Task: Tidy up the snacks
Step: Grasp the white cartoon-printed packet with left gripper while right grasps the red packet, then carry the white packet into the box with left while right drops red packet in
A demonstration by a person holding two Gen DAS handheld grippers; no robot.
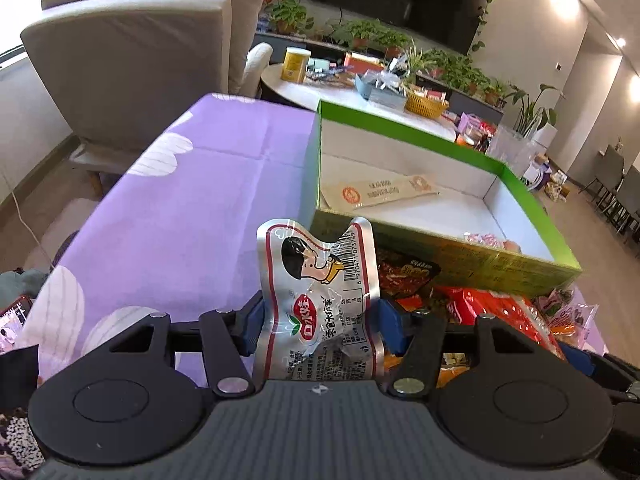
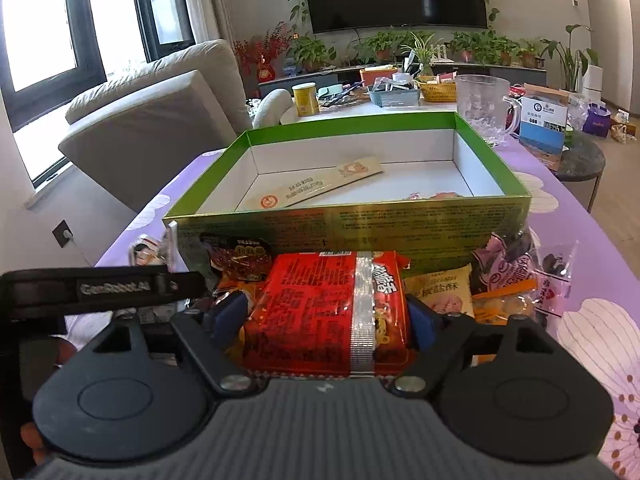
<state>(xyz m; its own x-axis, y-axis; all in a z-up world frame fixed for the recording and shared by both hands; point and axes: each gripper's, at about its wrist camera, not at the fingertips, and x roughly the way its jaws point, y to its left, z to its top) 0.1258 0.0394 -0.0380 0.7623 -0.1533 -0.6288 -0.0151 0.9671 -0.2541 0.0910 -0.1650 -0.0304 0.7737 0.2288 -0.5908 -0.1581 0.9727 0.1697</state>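
Note:
My left gripper (image 1: 318,326) is shut on a silver snack pouch (image 1: 320,300) with a cartoon face, held upright just in front of the green box (image 1: 532,200). My right gripper (image 2: 326,320) is shut on a red snack packet (image 2: 320,312) with a silver seam, at the pile of snacks in front of the green box (image 2: 224,168). The box is open, with a beige paper sleeve (image 2: 320,188) and a few pink sweets (image 1: 488,240) inside. The left gripper's black body (image 2: 100,286) shows at the left of the right wrist view.
More snack packets (image 2: 516,276) lie against the box's near wall on the purple flowered tablecloth (image 1: 180,208). A clear glass mug (image 2: 482,106) and a blue-white carton (image 2: 542,126) stand behind the box at the right. A beige armchair (image 1: 132,68) stands at the left.

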